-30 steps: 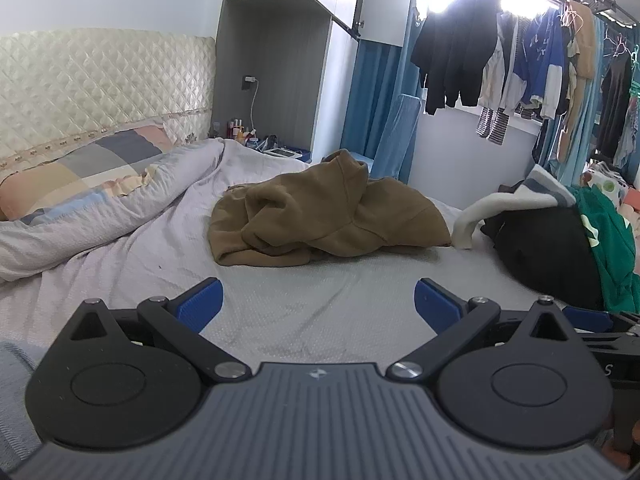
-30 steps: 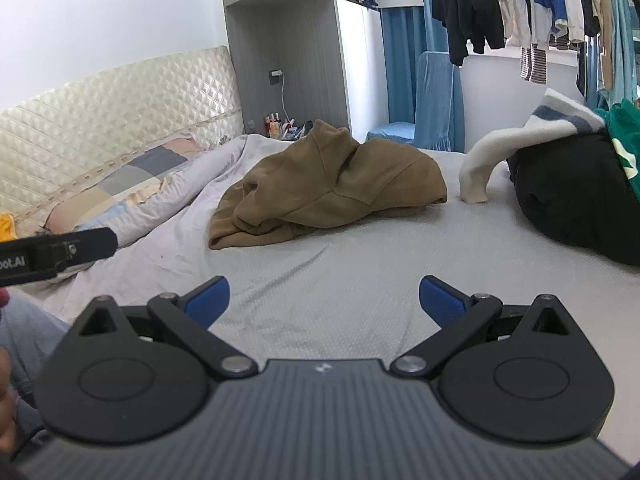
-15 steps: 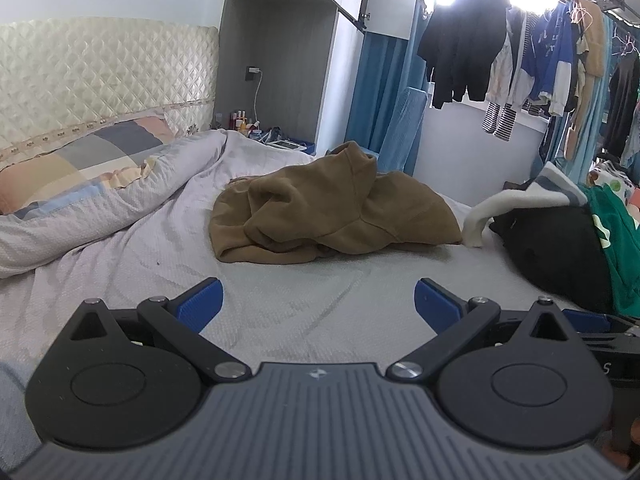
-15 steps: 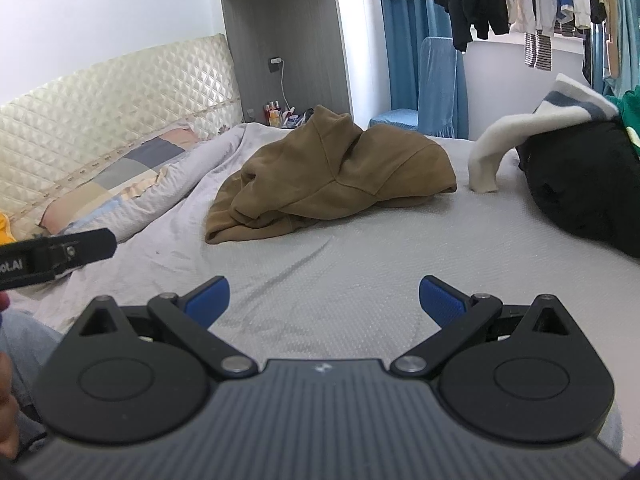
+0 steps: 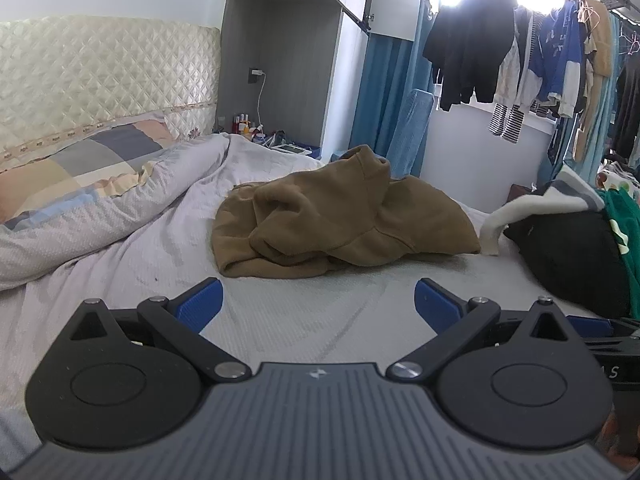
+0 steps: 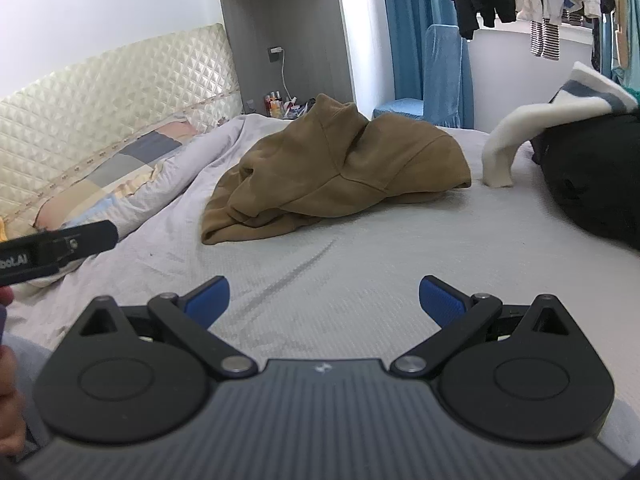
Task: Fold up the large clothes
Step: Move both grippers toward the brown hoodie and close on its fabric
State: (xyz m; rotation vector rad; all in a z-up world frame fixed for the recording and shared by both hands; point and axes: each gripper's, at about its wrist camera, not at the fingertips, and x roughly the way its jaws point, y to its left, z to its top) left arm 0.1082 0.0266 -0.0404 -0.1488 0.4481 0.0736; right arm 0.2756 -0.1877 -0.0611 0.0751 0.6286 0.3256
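Bedroom, daylight from a window hung with drying clothes; your work surface is the bed, covered in a pale textured sheet.

Item, largest: brown garment, thick fleece-like cloth, probably a hooded sweatshirt, heaped in a crumpled mound mid-bed, well ahead of both tools. Sleeves and hem are buried in the folds; you cannot tell front from back. Expect it to be soft, limp and fairly weighty for cloth, not slippery, not fragile. Your best holds look like the near lower edge and the raised peak on top; lift and shake flat before folding.

Item: black and green pile at your right, with a white sleeve draped near the mound.

Item: left gripper, jaws spread wide, holding nothing.

Item: right gripper, jaws likewise spread, holding nothing.
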